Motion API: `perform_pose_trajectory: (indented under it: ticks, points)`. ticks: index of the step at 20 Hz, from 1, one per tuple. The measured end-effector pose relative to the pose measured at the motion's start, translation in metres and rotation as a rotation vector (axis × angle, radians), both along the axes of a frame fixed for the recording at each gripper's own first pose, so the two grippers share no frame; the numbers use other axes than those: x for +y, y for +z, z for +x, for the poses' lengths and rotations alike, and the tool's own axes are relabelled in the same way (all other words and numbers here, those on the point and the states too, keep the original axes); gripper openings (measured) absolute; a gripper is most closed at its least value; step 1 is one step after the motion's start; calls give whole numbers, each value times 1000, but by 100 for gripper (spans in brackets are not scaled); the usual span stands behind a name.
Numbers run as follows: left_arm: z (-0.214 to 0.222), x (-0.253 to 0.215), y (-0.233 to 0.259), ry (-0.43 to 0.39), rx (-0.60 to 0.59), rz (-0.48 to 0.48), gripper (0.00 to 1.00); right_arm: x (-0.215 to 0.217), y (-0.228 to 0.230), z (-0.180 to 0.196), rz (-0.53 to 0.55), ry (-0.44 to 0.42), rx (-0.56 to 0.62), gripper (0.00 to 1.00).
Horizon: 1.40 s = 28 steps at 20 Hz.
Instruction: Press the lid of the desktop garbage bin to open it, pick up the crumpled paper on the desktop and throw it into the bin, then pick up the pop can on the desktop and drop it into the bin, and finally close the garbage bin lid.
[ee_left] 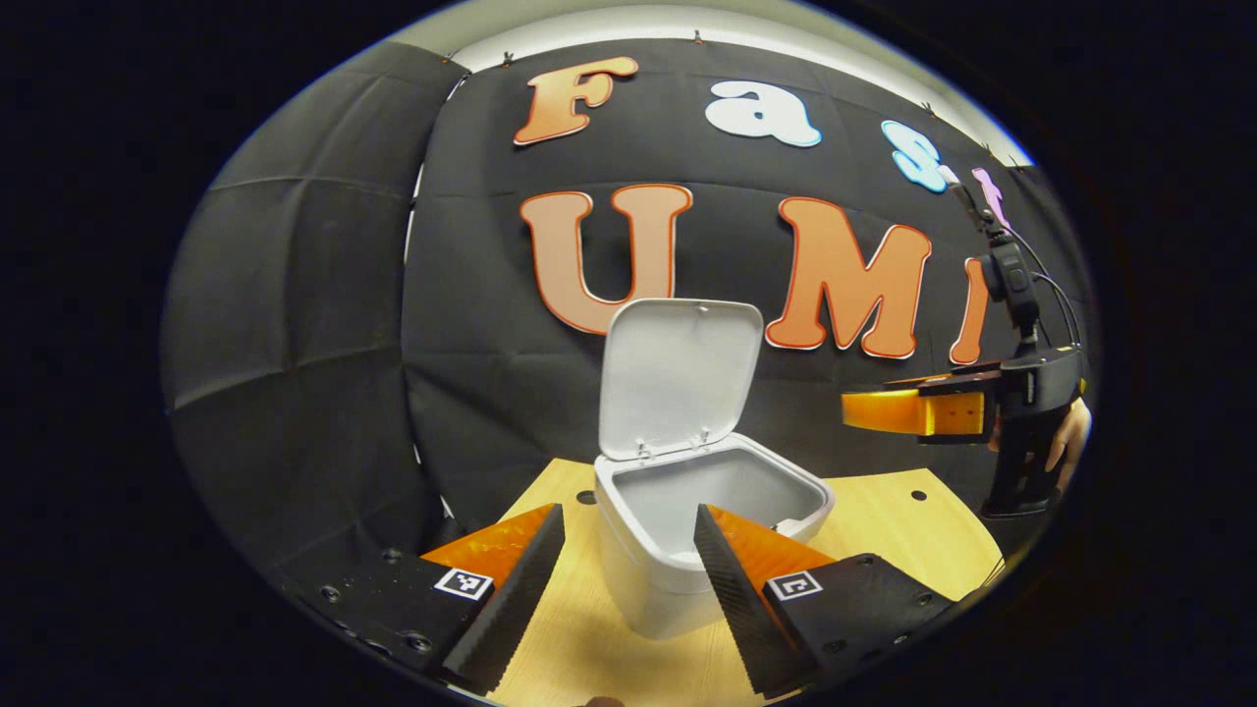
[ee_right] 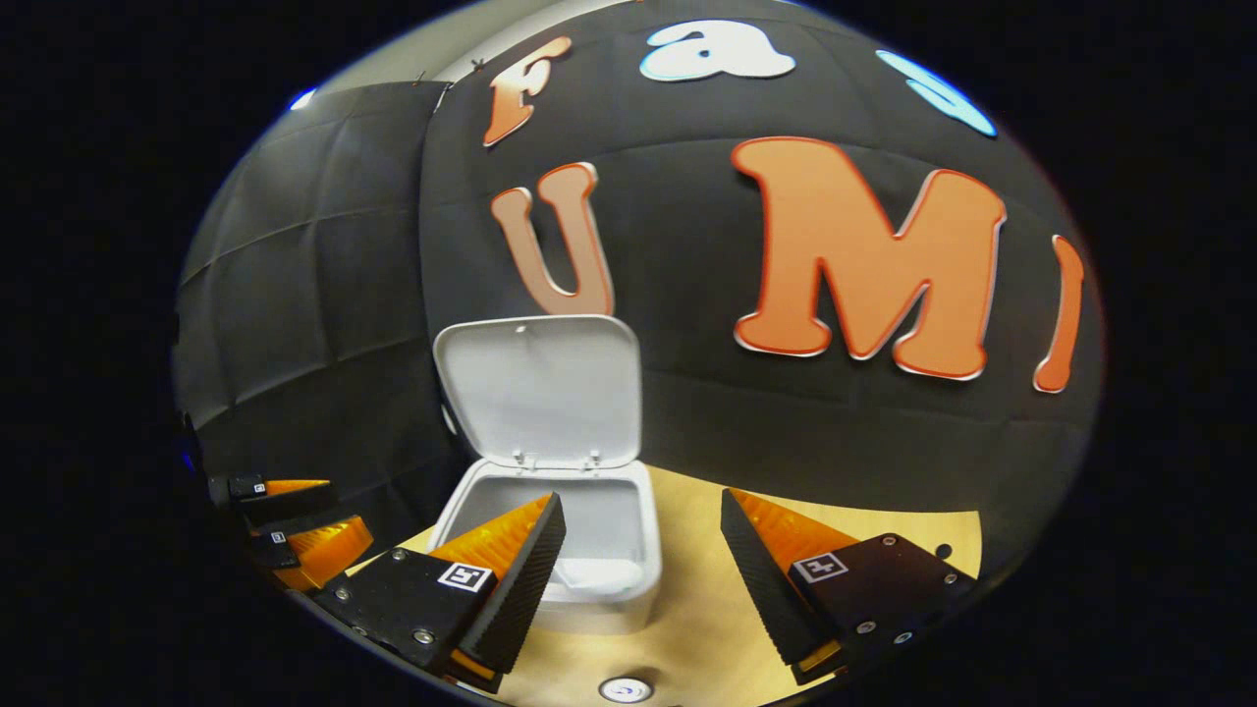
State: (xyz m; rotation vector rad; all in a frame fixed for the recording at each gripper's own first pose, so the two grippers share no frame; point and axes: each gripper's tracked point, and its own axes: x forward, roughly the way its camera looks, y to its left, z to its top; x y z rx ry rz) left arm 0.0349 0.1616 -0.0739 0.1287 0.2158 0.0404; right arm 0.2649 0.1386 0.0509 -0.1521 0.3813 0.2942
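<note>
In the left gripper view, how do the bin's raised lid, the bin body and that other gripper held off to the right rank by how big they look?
1. Bin body and raised lid: they look about alike, and the fingers hide part of the body, so I won't rank them.
2. Other gripper: smallest, though it may just sit farther off.

A white bin [ee_left: 678, 579] stands on a wooden tabletop [ee_left: 884, 511], its lid [ee_left: 678, 378] raised upright at the back edge, so the mouth is open from above and from the front. The upright lid blocks any approach from behind, and the black cloth wall [ee_left: 314, 344] stands close behind it. In the left gripper view, the left claw [ee_left: 628, 579] is spread wide, the bin just ahead between its fingers. The right claw [ee_left: 884, 410] hangs in the air to the bin's right, above the tabletop, well apart from the rim. In the right gripper view, bare tabletop lies right of the bin.
</note>
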Motion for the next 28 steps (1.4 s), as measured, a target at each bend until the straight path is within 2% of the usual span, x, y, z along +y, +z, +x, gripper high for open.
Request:
perform_pose_trajectory:
  ticks: [6, 11, 12, 13, 16, 17, 18, 19, 20, 21, 22, 28]
  points:
    - [27, -64, -8, -111, 9, -11, 86, -124, 10, -26, -39, -223, -76, 95]
    - [36, -116, -27, -217, 36, -30, 86, -197, 4, -60, -33, -365, -86, 95]
    - [36, -129, -33, -247, 44, -38, 87, -206, 2, -65, -34, -383, -85, 100]
    - [34, -140, -37, -272, 48, -43, 86, -215, 1, -69, -41, -399, -82, 95]
    - [33, -167, -55, -326, 74, -35, 86, -240, -2, -80, -58, -438, -72, 95]
    - [32, -173, -63, -339, 83, -32, 86, -245, -3, -83, -56, -446, -69, 100]
    - [29, -179, -73, -346, 96, -33, 86, -248, -5, -85, -55, -452, -64, 100]
    - [26, -185, -83, -357, 113, -35, 86, -253, -7, -88, -54, -458, -58, 95]
    - [23, -192, -97, -367, 132, -36, 86, -257, -10, -90, -55, -464, -50, 95]
    - [21, -199, -110, -382, 153, -32, 87, -261, -14, -91, -57, -469, -43, 100]
    - [16, -205, -122, -396, 170, -24, 87, -264, -16, -94, -58, -473, -32, 95]
    - [-4, -222, -209, -441, 316, -3, 88, -288, -35, -104, -57, -511, 21, 95]
